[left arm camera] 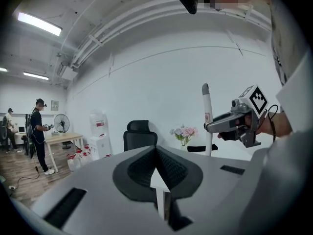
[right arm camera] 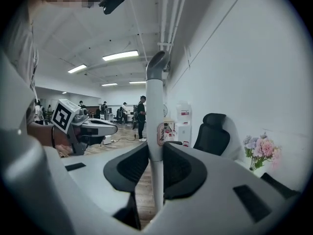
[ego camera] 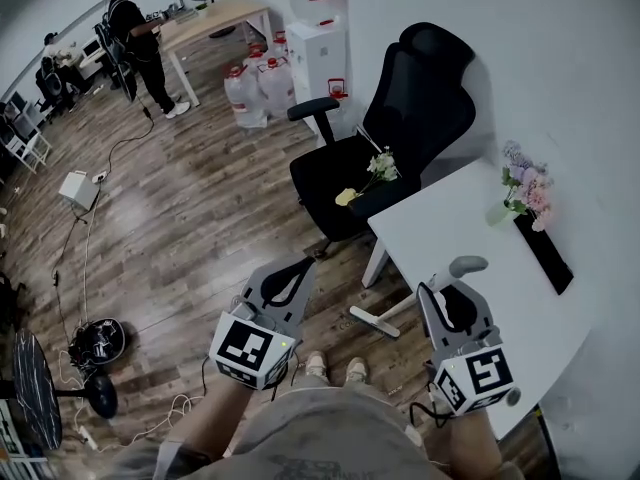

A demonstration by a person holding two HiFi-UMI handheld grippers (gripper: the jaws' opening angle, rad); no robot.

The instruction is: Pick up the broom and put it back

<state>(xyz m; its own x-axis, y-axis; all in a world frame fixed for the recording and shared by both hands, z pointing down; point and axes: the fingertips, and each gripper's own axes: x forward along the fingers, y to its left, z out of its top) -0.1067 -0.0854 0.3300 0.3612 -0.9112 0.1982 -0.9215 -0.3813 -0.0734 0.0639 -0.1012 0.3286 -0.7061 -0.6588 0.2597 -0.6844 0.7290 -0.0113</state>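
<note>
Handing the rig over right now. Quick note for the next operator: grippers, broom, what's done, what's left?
Grippers: the right gripper is shut on the broom handle, which stands upright between its jaws. The left gripper is shut with nothing between its jaws, off to the side of the handle.
Place: both are held by the white table, near the black chair. The handle's lower end is out of view.
Done: broom gripped; whether it is off the floor can't be seen.
Left: put it back. No view shows where it belongs.

Left gripper point(ego camera: 288, 268) held forward, jaws together and empty; right gripper point(ego camera: 447, 290) beside it, clamped on the broom handle point(right arm camera: 155, 111)
</note>
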